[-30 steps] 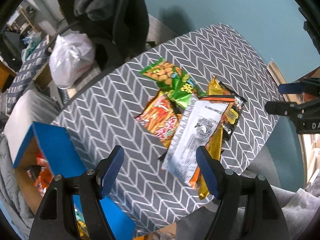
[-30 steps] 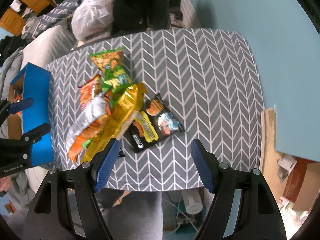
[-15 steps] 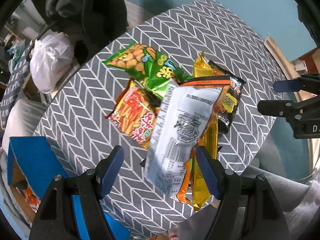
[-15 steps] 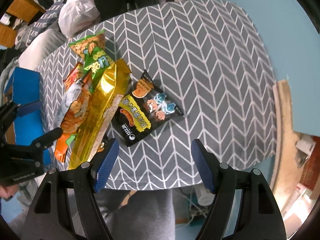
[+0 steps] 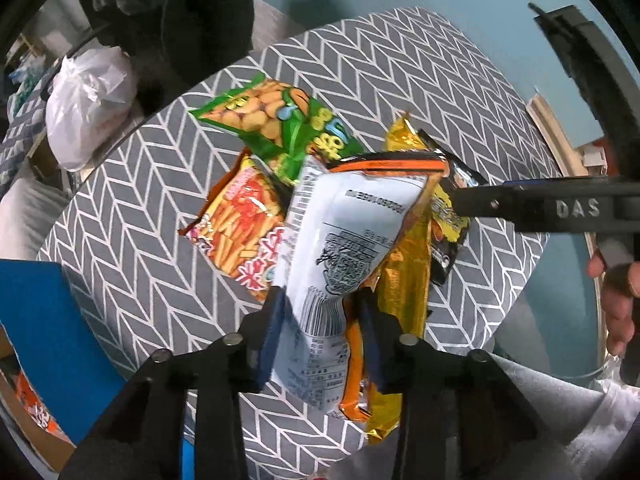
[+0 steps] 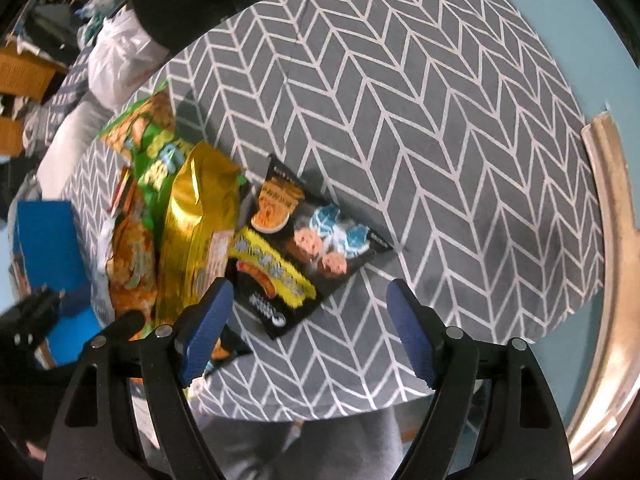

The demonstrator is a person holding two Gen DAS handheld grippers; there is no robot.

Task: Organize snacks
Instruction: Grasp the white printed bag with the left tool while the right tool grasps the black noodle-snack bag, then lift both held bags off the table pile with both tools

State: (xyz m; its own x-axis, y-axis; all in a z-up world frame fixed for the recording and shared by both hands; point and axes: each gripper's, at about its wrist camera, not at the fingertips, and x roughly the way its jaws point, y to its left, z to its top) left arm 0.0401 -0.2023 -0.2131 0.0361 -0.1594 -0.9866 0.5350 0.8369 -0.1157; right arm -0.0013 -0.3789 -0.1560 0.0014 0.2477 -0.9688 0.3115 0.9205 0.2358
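- While snack packets are lying heaped on the grey chevron table (image 5: 400, 64), the left gripper (image 5: 320, 320) is pointing down over the pile, its jaws having just been closing on the white packet (image 5: 344, 232), whose lower part is sitting pinched between the blue pads.
- That white packet, printed side down with an orange edge, is lying on top of the heap, overlapping the red packet (image 5: 236, 224) to its left and the gold packet (image 5: 404, 280) to its right.
- The green packet (image 5: 280, 128) is resting at the far end of the pile, partly under the others.
- The right gripper (image 6: 308, 316) is hanging above the black packet (image 6: 304, 248), its jaws having just been opening; they are standing wide, with nothing between the pads.
- The black packet is lying flat on the table just beside the gold one, their edges touching.
- A blue box (image 5: 52, 328) is standing at the table's left edge, with orange wrappers showing inside.
- A white plastic bag (image 5: 88, 100) is sitting beyond the far edge.
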